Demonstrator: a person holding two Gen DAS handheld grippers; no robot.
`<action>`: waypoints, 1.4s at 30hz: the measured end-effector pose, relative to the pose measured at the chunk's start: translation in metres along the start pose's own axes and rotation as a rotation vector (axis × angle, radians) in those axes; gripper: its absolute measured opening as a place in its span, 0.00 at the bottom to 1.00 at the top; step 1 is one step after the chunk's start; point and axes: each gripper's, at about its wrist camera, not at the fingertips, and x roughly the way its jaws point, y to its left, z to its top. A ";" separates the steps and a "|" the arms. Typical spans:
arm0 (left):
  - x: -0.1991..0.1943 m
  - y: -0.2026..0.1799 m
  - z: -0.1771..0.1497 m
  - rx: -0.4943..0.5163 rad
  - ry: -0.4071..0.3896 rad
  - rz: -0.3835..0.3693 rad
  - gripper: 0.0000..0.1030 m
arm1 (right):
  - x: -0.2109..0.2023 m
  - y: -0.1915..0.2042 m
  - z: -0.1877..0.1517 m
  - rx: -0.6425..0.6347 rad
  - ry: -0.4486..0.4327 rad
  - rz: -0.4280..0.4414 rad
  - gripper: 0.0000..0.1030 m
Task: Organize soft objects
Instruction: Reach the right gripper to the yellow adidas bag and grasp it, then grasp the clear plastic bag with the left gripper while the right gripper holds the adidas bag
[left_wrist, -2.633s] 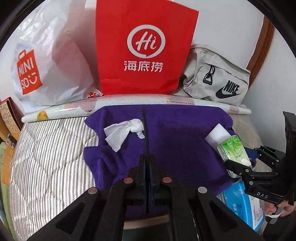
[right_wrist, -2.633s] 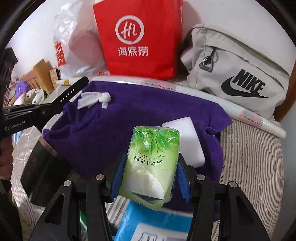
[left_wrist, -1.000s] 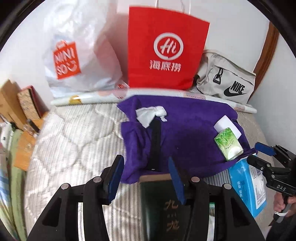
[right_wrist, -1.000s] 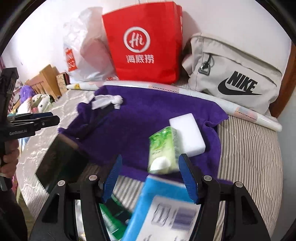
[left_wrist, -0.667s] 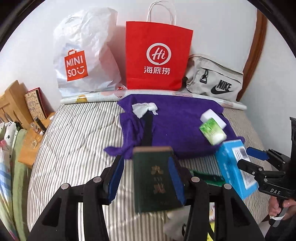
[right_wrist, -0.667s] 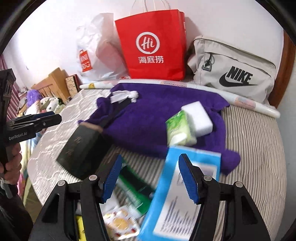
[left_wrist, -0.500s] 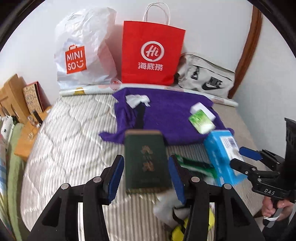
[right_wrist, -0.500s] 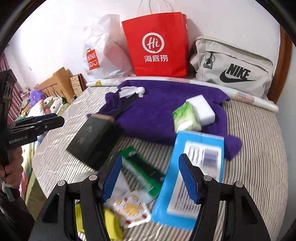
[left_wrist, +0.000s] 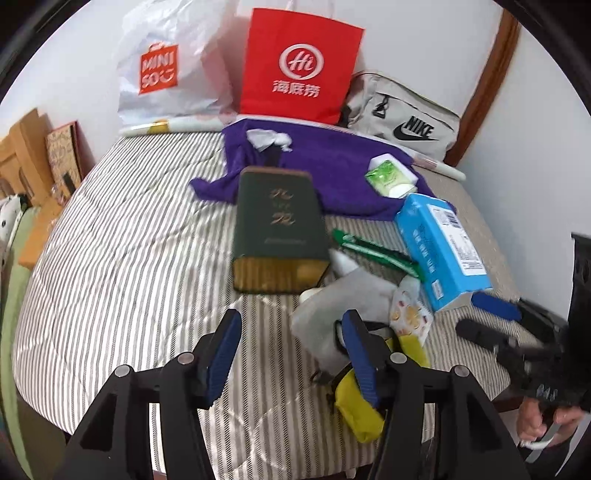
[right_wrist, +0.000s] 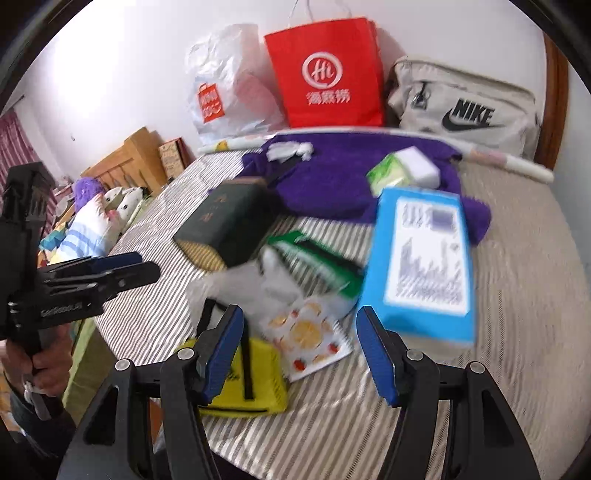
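Note:
A purple towel (left_wrist: 332, 166) (right_wrist: 351, 173) lies at the far side of the striped bed. On it rest a crumpled white tissue (left_wrist: 267, 139) (right_wrist: 290, 149), a green tissue pack (left_wrist: 388, 177) (right_wrist: 388, 173) and a white sponge (right_wrist: 419, 162). My left gripper (left_wrist: 291, 339) is open and empty, held back over the near edge of the bed. My right gripper (right_wrist: 301, 343) is open and empty too, above a yellow pouch (right_wrist: 255, 384) (left_wrist: 358, 406).
A dark green book box (left_wrist: 277, 229) (right_wrist: 225, 218), a blue box (left_wrist: 439, 243) (right_wrist: 421, 258), a green packet (left_wrist: 373, 251), a fruit-print sachet (right_wrist: 310, 336) and a grey cloth (left_wrist: 340, 302) lie in front of the towel. Bags (left_wrist: 299, 66) stand against the wall.
Both grippers let go, the right of the green tissue pack on the towel, and opened. Both then pulled back and up from the towel, so more of the bed shows.

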 end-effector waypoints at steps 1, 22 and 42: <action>0.000 0.003 -0.002 -0.008 0.001 0.002 0.55 | 0.003 0.005 -0.004 -0.010 0.008 0.021 0.64; 0.020 0.019 -0.021 -0.022 0.031 -0.052 0.57 | 0.034 0.025 -0.048 -0.072 0.058 0.034 0.17; 0.053 -0.053 -0.010 0.078 0.079 -0.204 0.57 | -0.034 -0.059 -0.071 0.062 -0.038 -0.041 0.14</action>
